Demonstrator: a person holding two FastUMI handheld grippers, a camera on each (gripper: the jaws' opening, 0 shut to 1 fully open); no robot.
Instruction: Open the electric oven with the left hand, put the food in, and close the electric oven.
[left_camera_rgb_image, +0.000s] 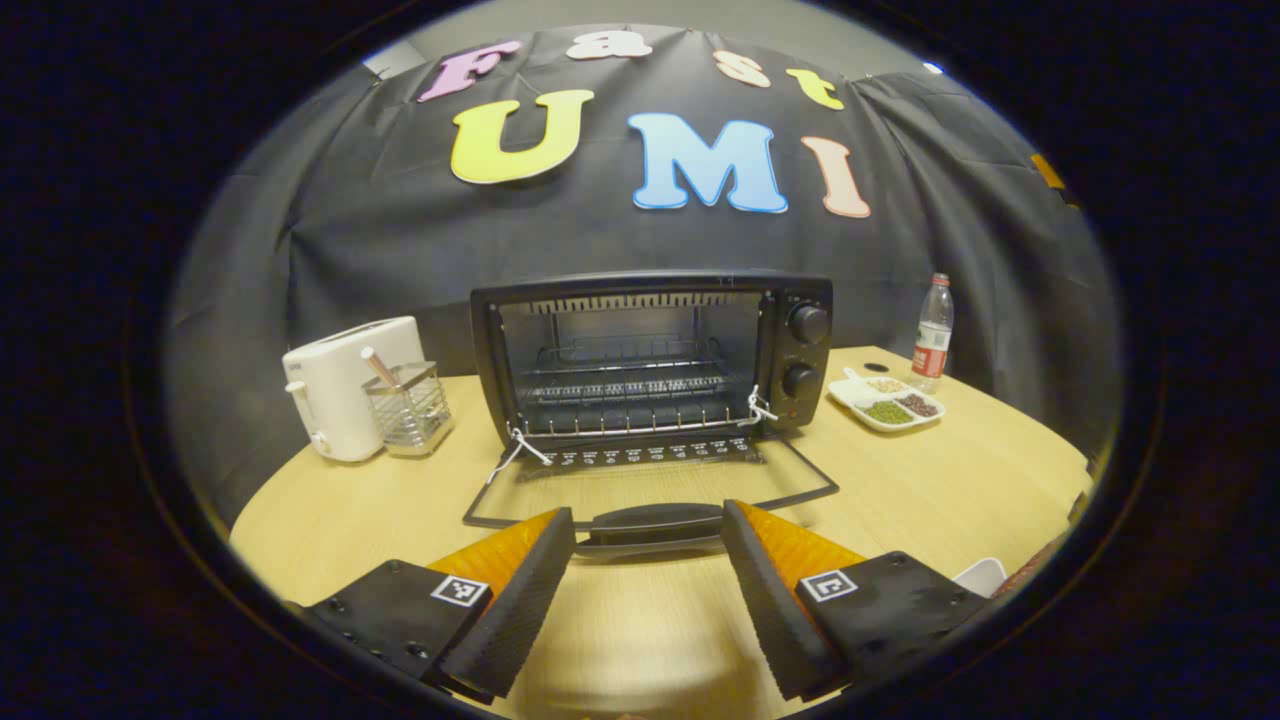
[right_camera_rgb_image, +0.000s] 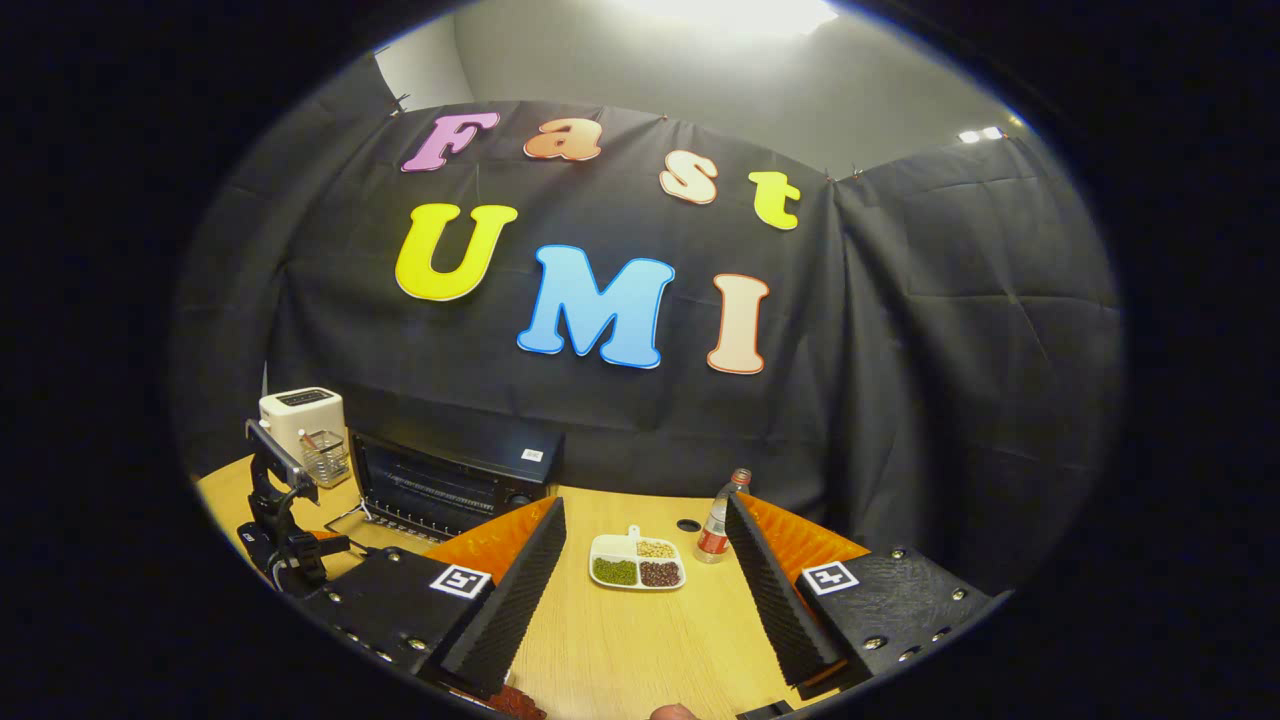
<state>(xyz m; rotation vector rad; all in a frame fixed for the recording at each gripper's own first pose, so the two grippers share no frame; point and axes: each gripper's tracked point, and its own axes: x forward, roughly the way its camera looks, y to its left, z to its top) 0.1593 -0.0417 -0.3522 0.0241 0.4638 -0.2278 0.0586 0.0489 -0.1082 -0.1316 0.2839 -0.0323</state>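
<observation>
On the table (left_camera_rgb_image: 950, 490), mid-back against the wall, sits the oven (left_camera_rgb_image: 655, 350), long axis running left-right in the left gripper view, mouth facing the camera. Door (left_camera_rgb_image: 650, 480) is dropped fully open, lying flat toward the viewer, glass pane showing wood through it. Door handle (left_camera_rgb_image: 655, 525) runs crosswise along the near edge. Wire rack (left_camera_rgb_image: 625, 385) visible inside, cavity otherwise dark. Two knobs (left_camera_rgb_image: 808, 350) stacked on the oven's right panel.

Left gripper (left_camera_rgb_image: 648, 535): fingers spread wide, one either side of the handle, tips level with its ends; can't tell whether they touch it, not clamped.

Right of the oven, near its corner: food tray (left_camera_rgb_image: 888, 402), three compartments, green, dark red, pale contents. Bottle (left_camera_rgb_image: 933, 335) upright just behind the tray. Left of the oven: white toaster (left_camera_rgb_image: 345, 390), wire holder (left_camera_rgb_image: 408, 408) just beside it.

Right gripper view: right gripper (right_camera_rgb_image: 645, 545) hangs above the table with fingers spread wide, nothing between them but the tray (right_camera_rgb_image: 637, 562) farther off, tray tab pointing away toward the wall. Bottle (right_camera_rgb_image: 716, 528) just right of it. Oven (right_camera_rgb_image: 455, 482) at left, seen at an angle, front turned left-forward. Left gripper's body (right_camera_rgb_image: 285, 520) sits in front of the oven. Toaster (right_camera_rgb_image: 300, 410) beyond.
</observation>
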